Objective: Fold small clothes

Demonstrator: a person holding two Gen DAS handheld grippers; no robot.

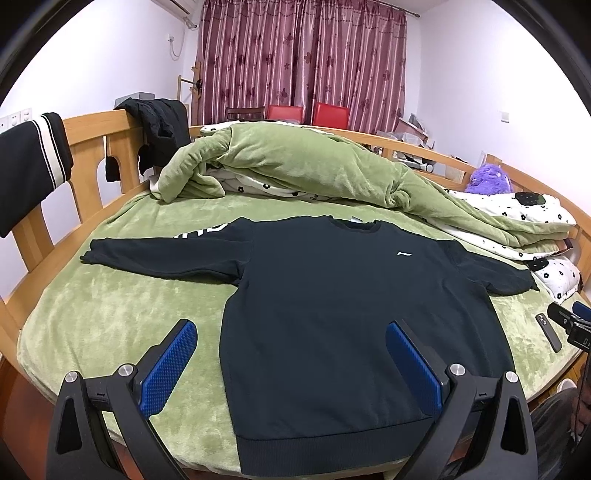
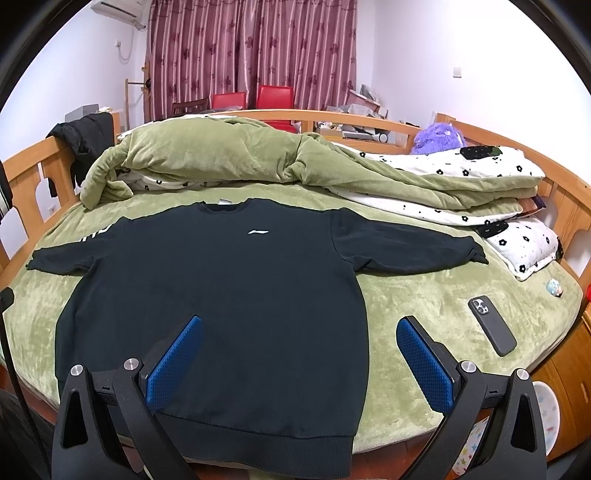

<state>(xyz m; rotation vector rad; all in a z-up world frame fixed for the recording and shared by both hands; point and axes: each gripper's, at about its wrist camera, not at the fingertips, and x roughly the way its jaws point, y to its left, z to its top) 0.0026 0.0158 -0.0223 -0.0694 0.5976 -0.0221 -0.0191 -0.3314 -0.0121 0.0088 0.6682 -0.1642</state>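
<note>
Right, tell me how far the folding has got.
Done: the black sweatshirt lies spread flat, front up, on the green bed cover, sleeves out. In hand: nothing; left gripper and right gripper are open above its hem. Left: every fold.

You are in a home bedroom: a wooden-railed bed [image 2: 303, 115] carries a rumpled green quilt [image 2: 221, 155], with pink flowered curtains [image 2: 251, 51] behind it and a wall air conditioner [image 2: 118, 9] above its left end.
</note>
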